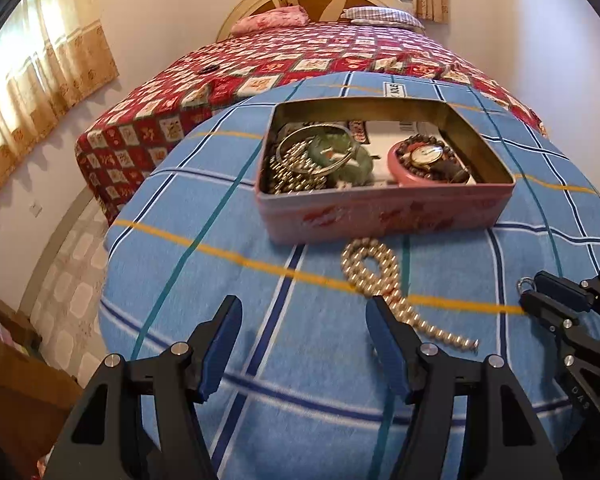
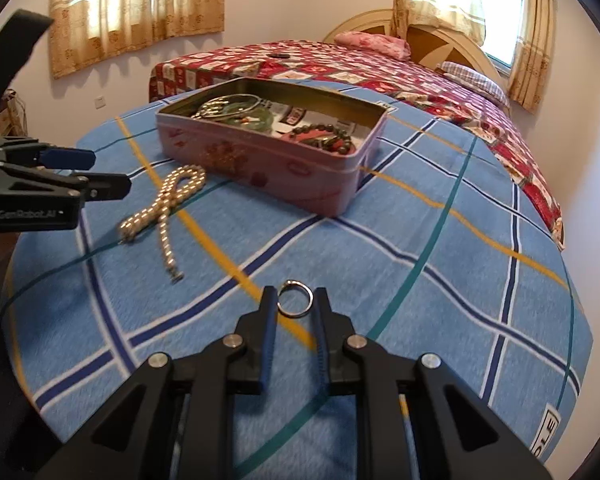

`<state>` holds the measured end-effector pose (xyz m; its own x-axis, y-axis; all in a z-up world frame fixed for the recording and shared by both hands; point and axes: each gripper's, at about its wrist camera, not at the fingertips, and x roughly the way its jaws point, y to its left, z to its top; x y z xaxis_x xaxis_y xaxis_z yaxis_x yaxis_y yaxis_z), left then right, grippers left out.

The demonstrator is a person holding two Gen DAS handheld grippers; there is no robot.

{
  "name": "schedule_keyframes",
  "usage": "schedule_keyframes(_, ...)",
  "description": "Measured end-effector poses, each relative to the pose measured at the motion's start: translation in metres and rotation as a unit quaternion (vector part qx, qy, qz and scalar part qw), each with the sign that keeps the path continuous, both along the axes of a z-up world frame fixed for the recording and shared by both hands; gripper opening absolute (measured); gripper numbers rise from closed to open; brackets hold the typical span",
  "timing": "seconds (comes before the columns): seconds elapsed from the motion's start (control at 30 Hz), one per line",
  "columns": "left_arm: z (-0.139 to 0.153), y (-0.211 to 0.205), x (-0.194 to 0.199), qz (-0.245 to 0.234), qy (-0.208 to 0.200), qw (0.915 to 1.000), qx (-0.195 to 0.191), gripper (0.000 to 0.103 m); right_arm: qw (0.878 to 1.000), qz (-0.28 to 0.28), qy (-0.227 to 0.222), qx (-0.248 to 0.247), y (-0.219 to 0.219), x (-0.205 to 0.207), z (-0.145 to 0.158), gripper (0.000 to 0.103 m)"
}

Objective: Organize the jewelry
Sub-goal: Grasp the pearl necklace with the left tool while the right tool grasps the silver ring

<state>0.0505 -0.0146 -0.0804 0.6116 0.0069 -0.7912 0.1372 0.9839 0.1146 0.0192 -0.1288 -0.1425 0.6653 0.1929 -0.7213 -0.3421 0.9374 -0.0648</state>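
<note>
Right gripper around ring (silver).

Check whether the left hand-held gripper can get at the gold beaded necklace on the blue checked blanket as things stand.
Probably yes. The left hand-held gripper is open, and the gold beaded necklace lies just beyond its fingertips on the blue checked blanket, with nothing between. The pink metal tin sits behind the necklace.

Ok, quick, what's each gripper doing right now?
Left gripper: open, holding nothing, above the blue plaid blanket.
Right gripper: closed on the small silver metal ring.
</note>
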Motion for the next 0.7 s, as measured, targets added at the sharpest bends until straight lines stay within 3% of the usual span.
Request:
schedule_keyframes(0.27, -0.009, -0.019, 0.019, -0.012, 0.013, 0.9998, 0.0, 0.065, 1.0, -0.015, -0.007, -0.009, 0.0, -0.001, 0.001, 0.019)
schedule_keyframes(0.7, -0.023, -0.028, 0.017, -0.04, 0.029, 0.9988, -0.005, 0.065, 1.0, -0.018, -0.01, -0.005, -0.001, -0.001, 0.001, 0.017)
